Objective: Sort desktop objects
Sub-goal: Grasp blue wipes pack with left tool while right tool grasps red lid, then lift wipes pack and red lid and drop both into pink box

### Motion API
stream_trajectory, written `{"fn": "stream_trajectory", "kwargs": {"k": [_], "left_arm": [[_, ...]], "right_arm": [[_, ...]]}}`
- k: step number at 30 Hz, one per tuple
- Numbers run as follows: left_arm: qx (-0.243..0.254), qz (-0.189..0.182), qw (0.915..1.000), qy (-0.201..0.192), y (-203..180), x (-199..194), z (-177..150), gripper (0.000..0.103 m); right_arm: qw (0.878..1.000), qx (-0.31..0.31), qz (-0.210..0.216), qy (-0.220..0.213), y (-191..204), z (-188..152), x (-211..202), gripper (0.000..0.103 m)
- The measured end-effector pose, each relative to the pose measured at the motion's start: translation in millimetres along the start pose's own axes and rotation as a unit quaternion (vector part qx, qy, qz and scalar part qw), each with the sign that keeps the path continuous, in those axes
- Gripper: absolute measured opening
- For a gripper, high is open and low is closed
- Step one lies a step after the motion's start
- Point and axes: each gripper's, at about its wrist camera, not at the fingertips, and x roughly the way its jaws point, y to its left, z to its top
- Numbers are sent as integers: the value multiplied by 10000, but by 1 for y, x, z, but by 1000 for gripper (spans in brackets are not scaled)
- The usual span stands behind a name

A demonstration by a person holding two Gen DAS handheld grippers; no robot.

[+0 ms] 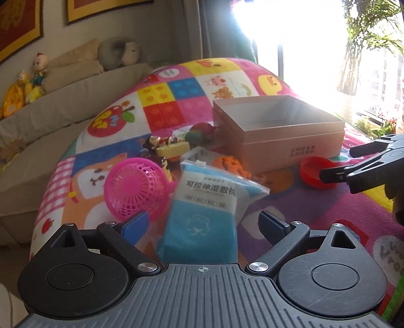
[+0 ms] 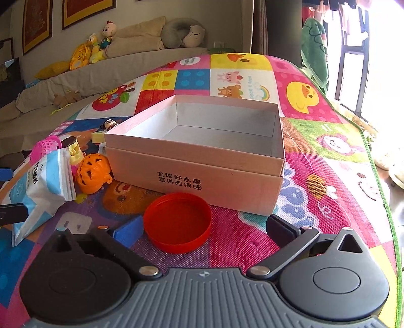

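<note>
Lid [image 2: 178,222] beside box [image 2: 197,161] front edge

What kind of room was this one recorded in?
Most likely a home living room or playroom. A colourful children's play mat covers the work surface, a beige sofa with stuffed toys runs behind it, and framed pictures hang on the wall.

Bright patchwork play mat [image 2: 315,161] with cartoon squares, spread as the work surface. Lying straight on it: open cardboard box [image 2: 202,174] at the middle, red lid [image 2: 178,222] just in front of the box, orange pumpkin [image 2: 93,172] left of the box, blue-and-white packet [image 1: 202,212] beside the pumpkin, pink basket [image 1: 135,188] tipped on its side, small toys [image 1: 166,147] heaped behind
</note>
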Motion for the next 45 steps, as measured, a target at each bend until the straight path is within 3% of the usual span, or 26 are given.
{"fn": "stream_trajectory", "kwargs": {"k": [1, 6, 8, 11, 16, 19, 22, 23, 25, 27, 30, 31, 35, 38, 40, 42, 45], "left_arm": [[-62, -59, 10000, 38, 1, 2, 0, 97], [-170, -1126, 9934, 117, -10, -9, -6, 98], [-82, -1280, 9916, 137, -19, -13, -9, 100], [-155, -1075, 9938, 251, -27, -8, -9, 100], [-694, -709, 9941, 437, -26, 13, 0, 100], [-572, -499, 9961, 441, -30, 20, 2, 97], [-266, -269, 9985, 383, -33, 18, -1, 71], [-235, -231, 9987, 383, -32, 16, -2, 70], [-300, -280, 9984, 382, -27, 13, -4, 62], [-304, -289, 9985, 364, -23, 8, -5, 61], [-200, -319, 9987, 334, -22, -3, -8, 60], [-132, -346, 9989, 298, -23, -10, -9, 59], [95, -494, 9987, 26, -28, -39, -2, 59], [165, -659, 9969, -385, -31, -60, 22, 59], [268, -718, 9940, -784, -34, -68, 46, 59], [371, -831, 9894, -1132, -39, -68, 74, 59], [398, -1035, 9839, -1404, -48, -48, 118, 59]], "right_arm": [[10000, -21, 11, -10, 1, 0, 0, 103], [10000, -58, 45, 24, 2, 0, 1, 103], [10000, -58, 49, 42, 2, 1, 1, 103], [10000, -72, 48, 37, 2, 0, 1, 103], [10000, -83, 39, 19, 3, 0, 0, 103], [9998, -166, 47, -38, 6, 0, -1, 103], [9988, -434, 206, 10, 15, 2, 1, 103], [9986, -468, 256, 44, 18, 4, 3, 102], [9982, -458, 349, 145, 21, 7, 9, 98], [9979, -414, 399, 298, 23, 11, 16, 91], [9976, -336, 394, 470, 23, 13, 21, 69], [9974, -369, 374, 493, 23, 12, 19, 64], [9955, -545, 560, 537, 18, 9, -9, 64], [9941, -658, 759, 417, 11, 15, -46, 64], [9942, -852, 643, 136, 9, 22, -70, 64], [9925, -1113, 258, -444, 6, 39, -99, 64], [9893, -1051, -55, -1007, -9, 65, -122, 64]]}}
